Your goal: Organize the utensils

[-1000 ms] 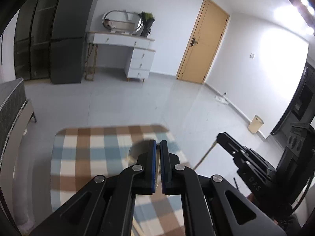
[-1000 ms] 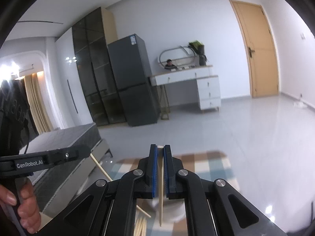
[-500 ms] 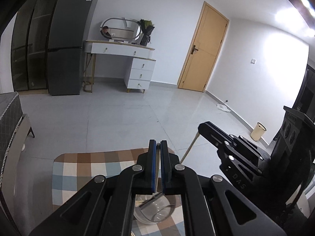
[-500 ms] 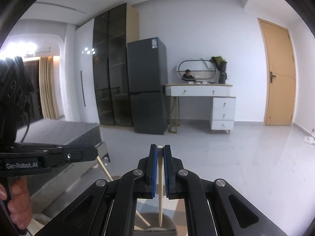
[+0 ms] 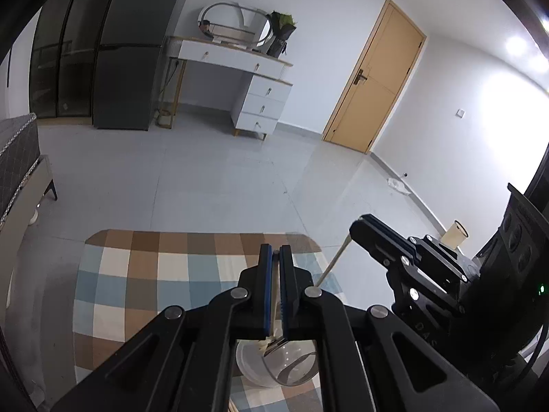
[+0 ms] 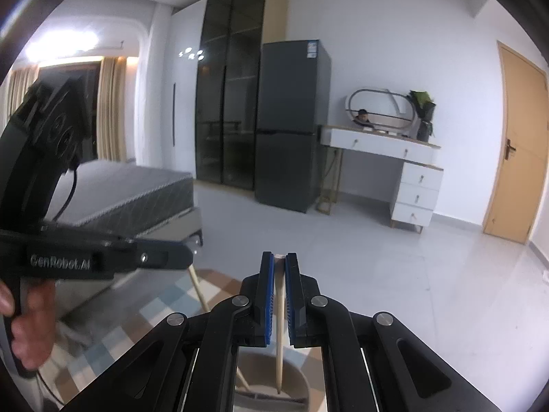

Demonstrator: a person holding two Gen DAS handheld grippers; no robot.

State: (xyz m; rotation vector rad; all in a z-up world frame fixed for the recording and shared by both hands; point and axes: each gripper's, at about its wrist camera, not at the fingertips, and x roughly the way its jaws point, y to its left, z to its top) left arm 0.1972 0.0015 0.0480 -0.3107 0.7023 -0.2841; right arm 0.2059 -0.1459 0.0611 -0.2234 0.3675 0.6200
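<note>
Both tongs, left [image 5: 276, 257] and right [image 6: 279, 264], each gripping a chopstick [image 6: 279, 326], are descending nearer the cup [image 5: 274, 364]; insertion looks imminent.

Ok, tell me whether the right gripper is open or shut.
Shut: the right gripper clamps a wooden chopstick between its blue pads, tip hanging over the container.

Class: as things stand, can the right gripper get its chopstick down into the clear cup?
Probably yes: the right gripper holds its chopstick tip-down over the clear cup, whose open mouth looks unblocked.
</note>
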